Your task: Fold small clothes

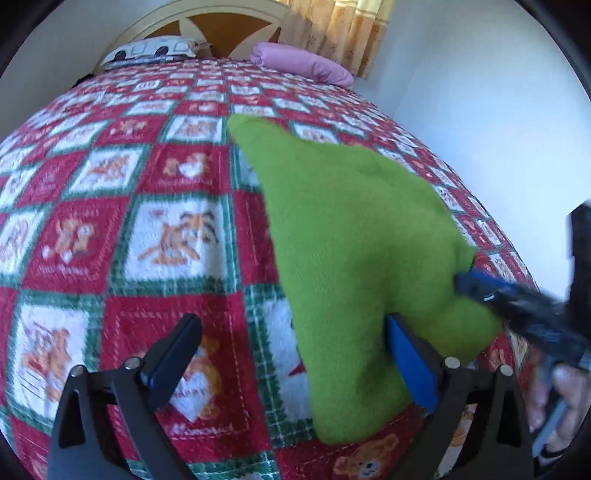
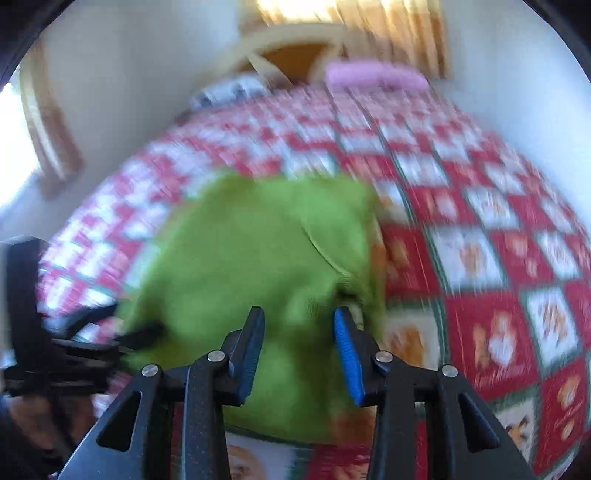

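Note:
A small green fleece garment [image 1: 354, 251] lies on the red, white and green patterned bedspread [image 1: 129, 229]. My left gripper [image 1: 291, 350] is open over its near left edge; the right finger [image 1: 410, 365] rests against the cloth. My right gripper [image 2: 299, 350] is open above the garment's [image 2: 258, 266] near end, jaws apart with green cloth between and below them. In the left wrist view the right gripper [image 1: 517, 306] comes in from the right at the garment's edge. In the right wrist view the left gripper [image 2: 92, 343] is at the garment's left side. The right view is motion-blurred.
A pink pillow [image 1: 303, 62] and a patterned pillow [image 1: 151, 50] lie at the headboard [image 1: 221, 22]. A white wall [image 1: 480, 92] runs along the bed's right side. Orange curtains [image 1: 343, 29] hang behind.

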The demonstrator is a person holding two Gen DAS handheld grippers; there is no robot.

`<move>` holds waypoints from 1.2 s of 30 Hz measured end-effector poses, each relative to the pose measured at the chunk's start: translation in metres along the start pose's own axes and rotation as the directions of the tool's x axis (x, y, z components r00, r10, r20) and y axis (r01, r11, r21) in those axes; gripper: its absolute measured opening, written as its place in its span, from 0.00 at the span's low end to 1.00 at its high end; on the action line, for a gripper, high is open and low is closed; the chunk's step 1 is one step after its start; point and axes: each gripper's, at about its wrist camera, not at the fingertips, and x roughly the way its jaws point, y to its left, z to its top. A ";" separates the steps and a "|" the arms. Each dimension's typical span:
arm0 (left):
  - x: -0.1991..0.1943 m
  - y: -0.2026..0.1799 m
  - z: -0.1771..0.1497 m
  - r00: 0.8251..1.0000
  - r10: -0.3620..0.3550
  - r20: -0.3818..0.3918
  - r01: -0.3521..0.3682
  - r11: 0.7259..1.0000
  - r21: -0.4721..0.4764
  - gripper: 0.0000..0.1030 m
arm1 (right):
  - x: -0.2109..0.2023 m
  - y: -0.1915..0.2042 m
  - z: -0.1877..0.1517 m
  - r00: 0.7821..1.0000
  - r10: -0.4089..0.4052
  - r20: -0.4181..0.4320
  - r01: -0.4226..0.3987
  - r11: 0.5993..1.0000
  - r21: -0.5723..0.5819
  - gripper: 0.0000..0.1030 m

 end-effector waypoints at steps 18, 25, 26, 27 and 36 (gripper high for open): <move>-0.004 0.016 0.009 0.999 0.045 0.026 -0.044 0.998 -0.041 1.00 | 0.024 0.041 0.023 1.000 -0.015 -0.013 0.014 0.994 -0.105 0.41; -0.011 0.015 0.008 0.999 0.008 0.044 -0.006 0.999 -0.045 1.00 | 0.016 0.025 0.025 0.997 0.080 -0.002 -0.080 0.994 -0.073 0.42; -0.015 0.014 0.008 0.998 -0.006 0.059 0.008 0.999 -0.037 1.00 | 0.010 0.020 0.026 0.993 0.114 0.019 -0.112 0.992 -0.062 0.43; -0.016 0.013 0.009 0.998 -0.009 0.065 0.011 1.000 -0.029 1.00 | 0.000 0.010 0.026 0.988 0.144 0.053 -0.142 0.989 -0.037 0.44; 0.002 0.005 0.009 0.998 -0.043 0.036 0.044 0.999 -0.022 1.00 | 0.011 -0.070 0.054 0.966 0.241 0.095 -0.256 0.939 0.229 0.64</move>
